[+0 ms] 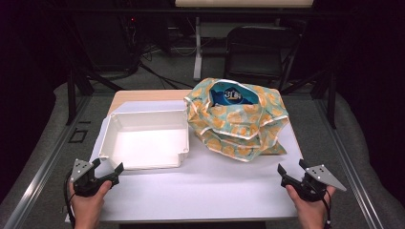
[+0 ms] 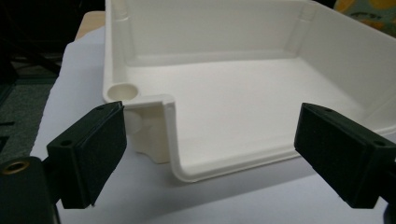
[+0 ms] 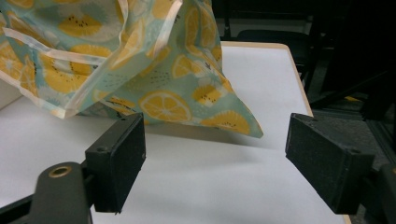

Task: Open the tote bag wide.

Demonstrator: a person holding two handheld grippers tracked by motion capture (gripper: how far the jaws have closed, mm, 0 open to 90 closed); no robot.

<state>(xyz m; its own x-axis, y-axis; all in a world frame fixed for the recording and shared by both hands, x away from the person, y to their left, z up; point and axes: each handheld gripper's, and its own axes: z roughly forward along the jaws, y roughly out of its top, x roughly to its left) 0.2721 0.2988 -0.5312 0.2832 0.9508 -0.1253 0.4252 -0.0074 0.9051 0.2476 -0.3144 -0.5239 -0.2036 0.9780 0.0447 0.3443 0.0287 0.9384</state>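
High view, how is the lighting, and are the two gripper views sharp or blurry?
High view: the white table top is lit while the room behind is nearly black; the white plastic tray glares inside. Left gripper view: the tray is bright and soft, with the black jaws crisper. Right gripper view: the lemon-print fabric bag is fairly sharp and casts a soft shadow on the table.
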